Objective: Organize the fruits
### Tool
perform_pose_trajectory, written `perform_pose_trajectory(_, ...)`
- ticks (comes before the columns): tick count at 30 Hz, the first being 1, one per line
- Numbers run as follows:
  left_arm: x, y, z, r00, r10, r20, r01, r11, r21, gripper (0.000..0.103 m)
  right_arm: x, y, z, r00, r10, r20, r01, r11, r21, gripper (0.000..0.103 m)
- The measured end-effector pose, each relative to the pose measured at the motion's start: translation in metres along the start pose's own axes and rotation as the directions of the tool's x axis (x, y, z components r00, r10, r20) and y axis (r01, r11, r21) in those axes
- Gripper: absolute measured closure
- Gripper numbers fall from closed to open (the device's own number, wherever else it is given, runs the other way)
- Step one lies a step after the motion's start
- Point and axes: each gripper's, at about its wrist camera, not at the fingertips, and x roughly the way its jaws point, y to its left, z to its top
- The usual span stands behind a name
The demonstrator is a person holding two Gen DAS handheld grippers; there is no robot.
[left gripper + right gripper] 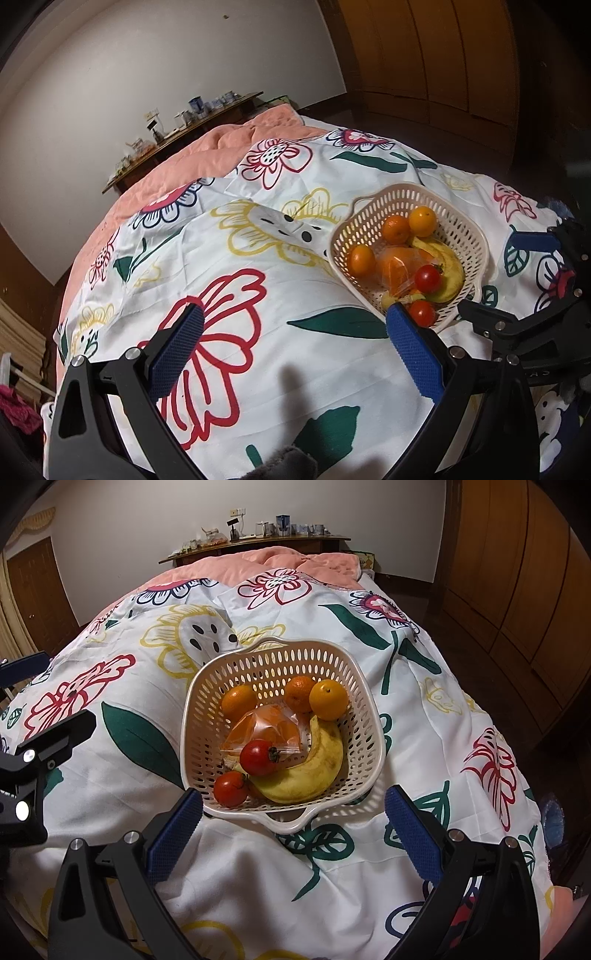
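Left gripper (295, 328): jaws spread wide, nothing between them, held over the flowered bedspread (258, 332); right fingertip overlapping the near rim of the basket (476, 236) in this view, contact not clear. Right gripper (293, 808): jaws likewise apart and empty, straddling the near handle of the basket (373, 716), pads (173, 834) apart from it.

Surroundings: basket resting on the bedspread, pink quilt (295, 559) behind, then a wooden shelf (258, 544) crowded with small items too small to identify; wooden cupboards (517, 572) along the right wall.

Basket contents: three oranges (328, 699) along the far side, a clear bag of orange pieces (266, 727) in the middle, a banana (306, 771) curved along the near right, two tomatoes (258, 757) at the near left. A second banana partly buried under the bag, only its tip showing.
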Motion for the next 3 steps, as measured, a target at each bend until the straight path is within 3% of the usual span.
perform_pose_trajectory(3, -0.0008, 0.0089, -0.0016, 1.0, 0.004, -0.009, -0.005, 0.999, -0.033, 0.003, -0.0033, 0.0012, 0.002, 1.0, 0.003, 0.008, -0.003, 1.0, 0.003, 0.005)
